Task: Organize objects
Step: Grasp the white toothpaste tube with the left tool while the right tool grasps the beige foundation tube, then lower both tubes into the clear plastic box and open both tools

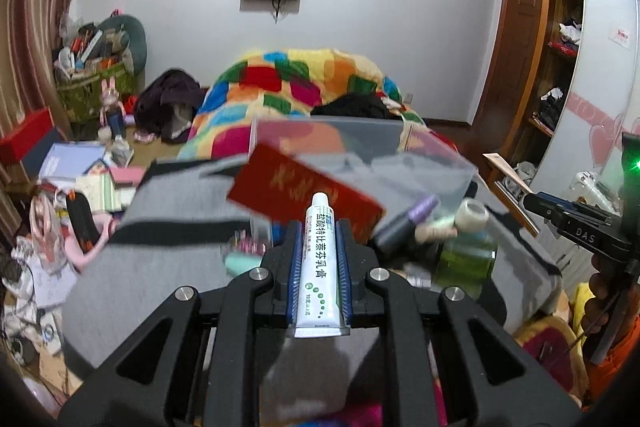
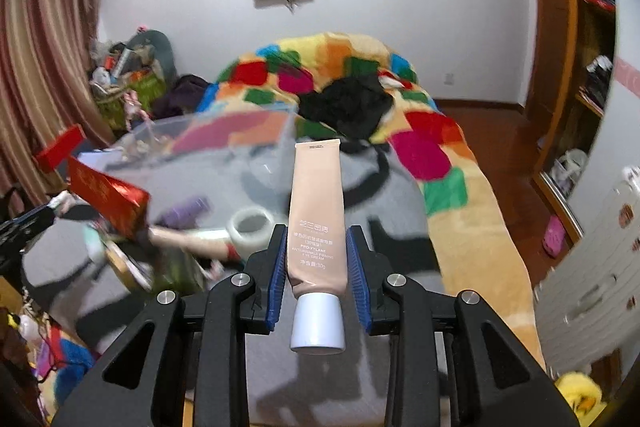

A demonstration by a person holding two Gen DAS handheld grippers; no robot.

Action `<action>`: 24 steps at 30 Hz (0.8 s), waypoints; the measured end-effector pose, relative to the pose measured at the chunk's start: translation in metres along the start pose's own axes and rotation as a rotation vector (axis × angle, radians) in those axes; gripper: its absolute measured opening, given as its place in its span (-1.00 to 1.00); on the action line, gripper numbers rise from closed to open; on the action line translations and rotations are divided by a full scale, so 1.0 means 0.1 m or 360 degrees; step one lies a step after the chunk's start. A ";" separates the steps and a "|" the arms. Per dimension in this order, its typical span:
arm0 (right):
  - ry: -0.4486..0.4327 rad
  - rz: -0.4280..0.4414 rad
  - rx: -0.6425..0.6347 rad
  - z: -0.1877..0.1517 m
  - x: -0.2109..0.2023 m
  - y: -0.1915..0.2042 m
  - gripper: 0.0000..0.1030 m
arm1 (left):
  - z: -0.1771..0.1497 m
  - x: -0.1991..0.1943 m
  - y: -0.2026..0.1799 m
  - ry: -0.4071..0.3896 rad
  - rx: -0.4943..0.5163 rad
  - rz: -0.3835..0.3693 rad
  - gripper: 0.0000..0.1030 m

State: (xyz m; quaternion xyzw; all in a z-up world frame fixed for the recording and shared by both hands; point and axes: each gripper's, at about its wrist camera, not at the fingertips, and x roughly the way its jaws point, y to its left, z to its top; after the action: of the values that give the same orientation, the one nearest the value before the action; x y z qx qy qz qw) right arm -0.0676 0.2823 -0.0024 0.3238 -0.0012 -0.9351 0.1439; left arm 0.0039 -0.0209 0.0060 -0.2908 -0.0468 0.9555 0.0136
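Two tubes, one in each gripper! Left gripper (image 1: 318, 227) has its blue ribbed pads clamped on a slim white tube (image 1: 317, 263), cap forward, Chinese print and green dots down its glossy side. Right gripper (image 2: 316, 247) squeezes a smooth beige tube (image 2: 316, 211) near its white cap (image 2: 318, 323), crimped end pointing away; "PRO-XYLANE" and "EYE CREAM" readable. Both are lifted above a grey cloth (image 2: 400, 195) strewn with a shiny red box (image 1: 304, 193), a tape roll (image 2: 250, 229) and a clear plastic bin (image 1: 400, 147). Behind, a fluffy patchwork blanket (image 2: 440, 147).
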 end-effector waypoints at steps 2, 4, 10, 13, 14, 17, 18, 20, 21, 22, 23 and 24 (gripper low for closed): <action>-0.0013 0.0063 -0.0018 0.12 0.02 0.05 -0.49 | 0.10 0.05 -0.01 0.0002 0.0013 -0.0008 -0.68; -0.0014 0.0117 -0.0034 0.20 0.06 0.11 -0.49 | 0.21 0.14 -0.03 0.0021 0.0018 -0.0027 -0.68; 0.0049 0.0239 -0.0115 0.40 0.28 0.32 -0.49 | 0.46 0.46 -0.07 0.0120 0.0019 -0.0081 -0.68; 0.0102 0.0274 -0.0169 0.53 0.43 0.42 -0.49 | 0.56 0.64 -0.12 0.0191 0.0044 -0.0093 -0.68; 0.0119 0.0278 -0.0182 0.56 0.48 0.44 -0.49 | 0.59 0.70 -0.13 0.0216 0.0051 -0.0100 -0.68; 0.0213 0.0311 -0.0232 0.64 0.67 0.52 -0.49 | 0.69 0.87 -0.19 0.0294 0.0084 -0.0111 -0.68; 0.0249 0.0323 -0.0248 0.67 0.74 0.55 -0.49 | 0.72 0.91 -0.22 0.0313 0.0099 -0.0098 -0.68; 0.0304 0.0337 -0.0267 0.71 0.85 0.58 -0.49 | 0.76 0.99 -0.26 0.0346 0.0129 -0.0085 -0.68; 0.0331 0.0348 -0.0271 0.73 0.92 0.60 -0.49 | 0.78 1.04 -0.26 0.0365 0.0134 -0.0079 -0.68; 0.0349 0.0351 -0.0269 0.75 0.96 0.61 -0.49 | 0.80 1.09 -0.27 0.0388 0.0134 -0.0082 -0.68; 0.0378 0.0358 -0.0266 0.77 1.03 0.62 -0.49 | 0.81 1.14 -0.26 0.0412 0.0130 -0.0088 -0.68; 0.0395 0.0360 -0.0262 0.77 1.08 0.63 -0.48 | 0.81 1.17 -0.26 0.0431 0.0123 -0.0090 -0.68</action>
State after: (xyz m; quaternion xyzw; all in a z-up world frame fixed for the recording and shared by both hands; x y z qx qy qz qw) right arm -0.1780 0.1855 -0.0006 0.4215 0.0566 -0.8628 0.2732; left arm -0.1386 0.0045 0.0105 -0.4151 -0.0161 0.9078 0.0579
